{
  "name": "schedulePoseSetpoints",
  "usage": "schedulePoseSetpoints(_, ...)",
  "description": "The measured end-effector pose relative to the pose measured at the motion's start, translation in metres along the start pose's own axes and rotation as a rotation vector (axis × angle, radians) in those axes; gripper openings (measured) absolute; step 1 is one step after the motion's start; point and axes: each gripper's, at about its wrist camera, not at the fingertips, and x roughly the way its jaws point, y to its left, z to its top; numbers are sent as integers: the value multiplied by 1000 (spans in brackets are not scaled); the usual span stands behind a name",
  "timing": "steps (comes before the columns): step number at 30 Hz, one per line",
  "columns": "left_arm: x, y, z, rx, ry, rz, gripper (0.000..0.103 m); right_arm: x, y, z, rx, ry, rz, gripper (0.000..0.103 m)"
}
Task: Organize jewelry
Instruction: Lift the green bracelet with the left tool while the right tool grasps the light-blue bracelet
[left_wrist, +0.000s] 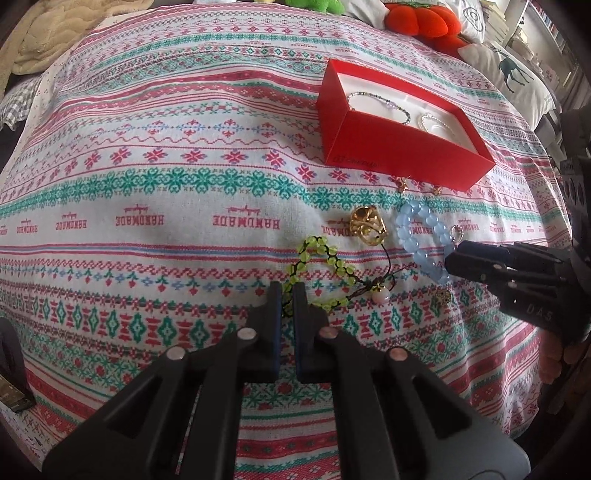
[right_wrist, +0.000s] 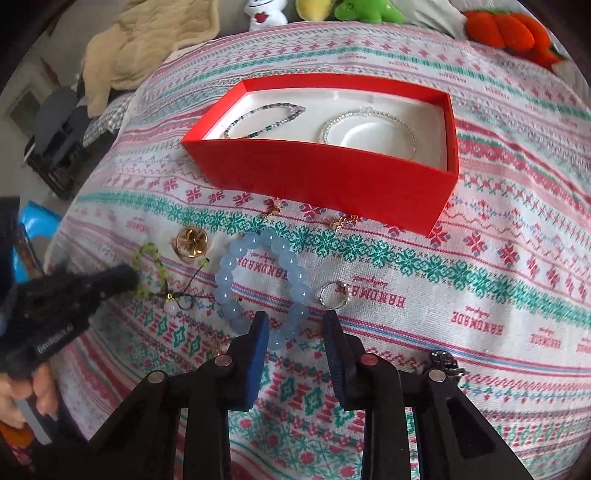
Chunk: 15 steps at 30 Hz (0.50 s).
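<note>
- Where the patterned cloth (right_wrist: 480, 258) covers the bed, lying near its middle: a blue bead bracelet (right_wrist: 258, 280), a closed loop whose long axis runs from the near side up toward the red box (right_wrist: 325, 177).
- Straddling the bracelet's near end, fingers spread: right gripper (right_wrist: 295, 332), beads between the blue pads (right_wrist: 258, 343), no clamp visible.
- Just beside the right fingertip, flat on the cloth: small silver ring (right_wrist: 334, 294).
- Nearly pressed together, a narrow slit left between the fingers: left gripper (left_wrist: 287, 295), tips at the near bend of the green bead bracelet (left_wrist: 314, 266); cannot tell whether its cord is pinched.
- Strung on dark cord, loosely sprawled, stretched from the left gripper toward the blue bracelet: green bracelet, with a pale bead (left_wrist: 493, 295) at its knotted end.
- Between the green bracelet and the box: gold ring (left_wrist: 369, 225), lying on its side.
- Close to the box's near wall: two small gold earrings (right_wrist: 273, 210).
- Open-topped, long axis running across the cloth, white inside: red box, holding a dark beaded bracelet (right_wrist: 262, 122) and a clear beaded bracelet (right_wrist: 365, 127) side by side.
</note>
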Motion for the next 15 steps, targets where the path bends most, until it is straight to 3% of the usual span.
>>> schedulePoseSetpoints(5,4,-3,2,5,4,10,7,4,1,2,-8,5,0,29)
schedulePoseSetpoints(12,11,-14,5,18,2,30,7,8,23,-3,-134,-18,-104,27)
schedulePoseSetpoints(15,14,-21,5,40,-12,49,7,10,22,-1,-141,-23,-99,24)
